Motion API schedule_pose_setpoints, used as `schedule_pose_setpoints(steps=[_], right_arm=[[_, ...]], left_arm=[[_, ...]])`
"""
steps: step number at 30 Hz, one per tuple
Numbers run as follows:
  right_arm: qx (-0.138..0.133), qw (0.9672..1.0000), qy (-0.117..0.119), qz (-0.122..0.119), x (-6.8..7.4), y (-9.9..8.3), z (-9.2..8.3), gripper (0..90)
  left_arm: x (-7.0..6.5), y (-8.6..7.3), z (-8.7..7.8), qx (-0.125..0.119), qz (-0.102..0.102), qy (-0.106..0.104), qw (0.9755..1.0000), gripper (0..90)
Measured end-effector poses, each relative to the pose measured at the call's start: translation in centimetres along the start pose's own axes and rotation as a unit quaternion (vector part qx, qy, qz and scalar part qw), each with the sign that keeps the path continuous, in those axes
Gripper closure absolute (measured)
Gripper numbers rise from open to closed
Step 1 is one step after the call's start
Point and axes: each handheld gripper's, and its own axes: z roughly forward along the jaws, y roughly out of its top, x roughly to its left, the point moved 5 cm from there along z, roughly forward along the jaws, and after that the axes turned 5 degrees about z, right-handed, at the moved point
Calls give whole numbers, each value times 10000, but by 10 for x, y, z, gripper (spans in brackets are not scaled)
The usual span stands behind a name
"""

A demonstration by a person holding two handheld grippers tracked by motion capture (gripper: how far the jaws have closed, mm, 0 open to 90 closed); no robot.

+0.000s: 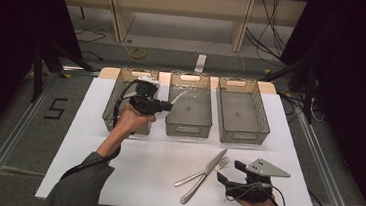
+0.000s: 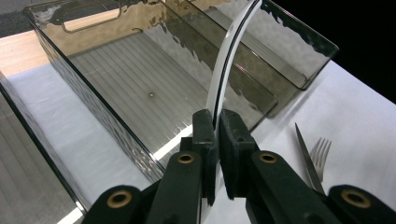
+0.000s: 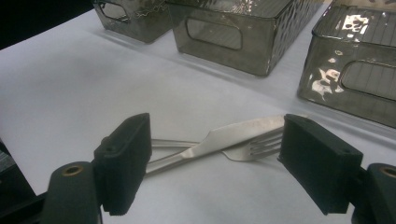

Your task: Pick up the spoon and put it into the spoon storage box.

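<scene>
My left gripper [image 1: 168, 105] is shut on the rim of a thin white plate [image 1: 184, 95] and holds it on edge above the middle smoky-clear bin [image 1: 188, 129]. In the left gripper view the plate [image 2: 229, 60] rises as a curved white strip from between the pressed jaws [image 2: 217, 126], over the ribbed floor of that bin [image 2: 93, 116]. A steel knife [image 1: 204, 177] and fork [image 1: 223, 162] lie crossed on the white table at the front right. My right gripper [image 1: 228, 171] stands open just right of them. In its own view the knife [image 3: 233, 133] and fork [image 3: 254, 148] lie beyond the spread jaws [image 3: 217, 163].
Three bins stand in a row at the back of the white tabletop [image 1: 129, 173]: the left one [image 1: 112, 117], the middle one, and the right one [image 1: 241, 133]. Cables and shelf legs lie on the floor beyond the table.
</scene>
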Motion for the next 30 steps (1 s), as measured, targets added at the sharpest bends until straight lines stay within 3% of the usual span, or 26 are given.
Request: schedule_pose_setpoints(steps=[10,30], right_arm=[[1,10000,10,9,0,0,0,258],[1,10000,39,-13,0,0,0,258]], left_arm=[[5,10,19,-60,-220,30,9997,848],[-3,24,53,-17,-238,80,9997,848]])
